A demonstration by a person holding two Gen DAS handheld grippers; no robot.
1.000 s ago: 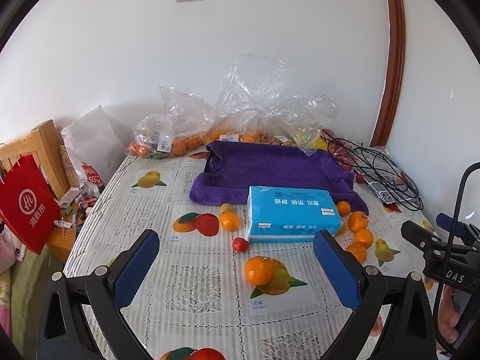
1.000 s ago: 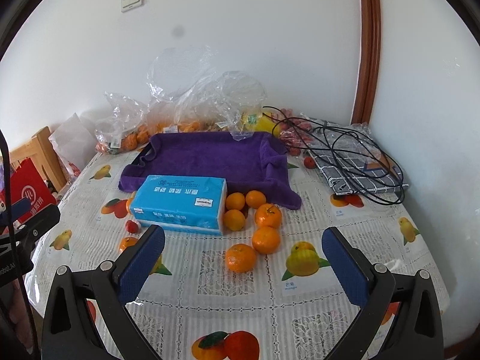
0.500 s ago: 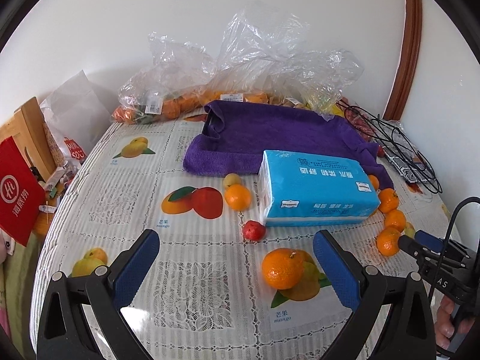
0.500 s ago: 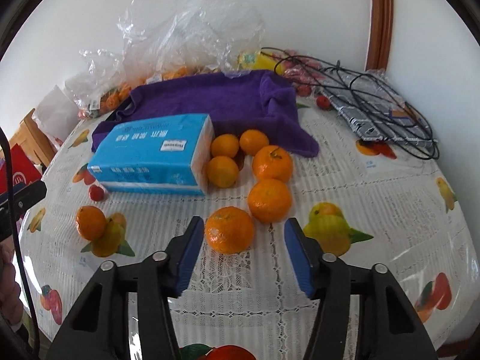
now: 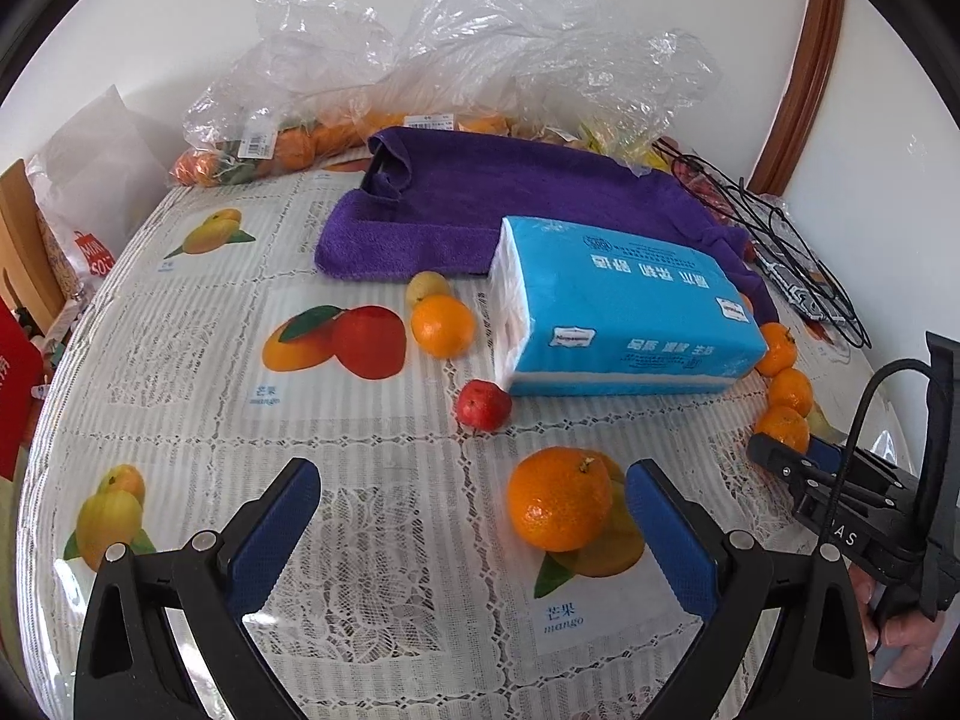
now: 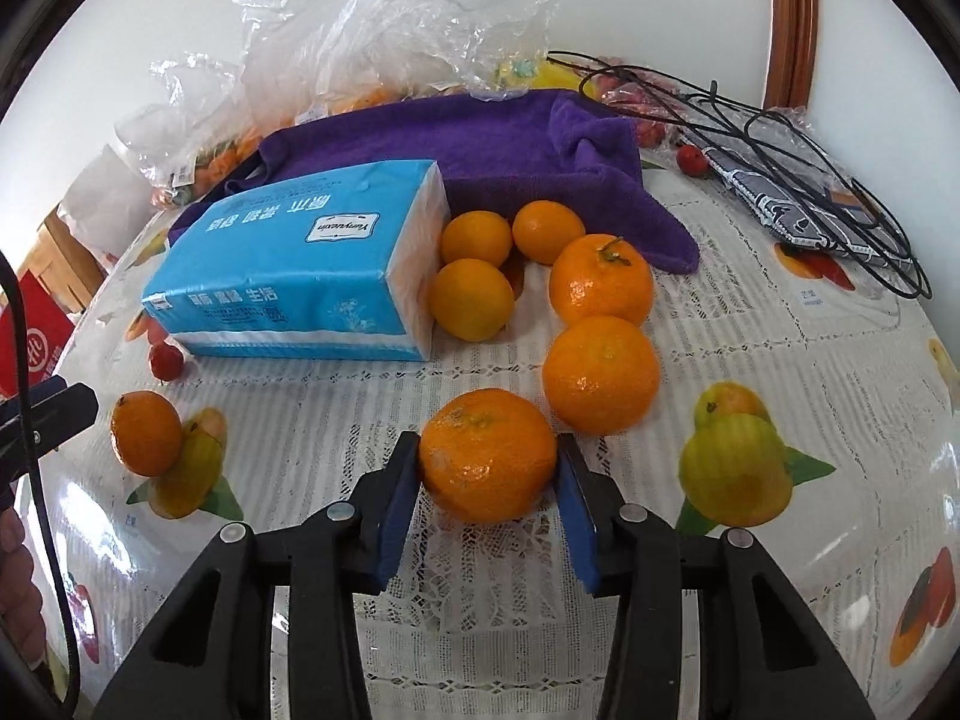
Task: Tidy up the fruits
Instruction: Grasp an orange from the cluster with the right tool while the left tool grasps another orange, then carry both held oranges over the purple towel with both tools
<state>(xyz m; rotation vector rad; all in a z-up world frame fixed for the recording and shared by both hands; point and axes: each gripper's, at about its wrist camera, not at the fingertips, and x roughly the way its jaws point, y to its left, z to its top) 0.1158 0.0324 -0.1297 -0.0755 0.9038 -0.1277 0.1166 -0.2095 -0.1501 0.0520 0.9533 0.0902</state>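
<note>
My right gripper [image 6: 489, 459] is shut on an orange [image 6: 487, 455] that rests on the tablecloth. Several more oranges [image 6: 600, 373] lie just beyond it, beside a blue tissue pack [image 6: 300, 261]. My left gripper [image 5: 471, 501] is open and low over the table; an orange [image 5: 559, 498] sits just inside its right finger [image 5: 666, 525], untouched. A small red fruit [image 5: 482, 405] and another orange [image 5: 442, 325] with a yellow fruit [image 5: 426, 286] lie ahead, left of the tissue pack [image 5: 618, 312]. The right gripper also shows in the left wrist view [image 5: 792, 465].
A purple towel [image 5: 510, 204] lies behind the tissue pack. Plastic bags of fruit [image 5: 336, 114] line the wall. Black cables and a grey pouch [image 6: 798, 192] lie at the right. A red bag [image 6: 30, 336] and a wooden chair stand off the table's left edge.
Both grippers have moved forward and down toward the table. The right gripper's fingers have closed in from wide open and now clamp the nearest orange. The left gripper stays open.
</note>
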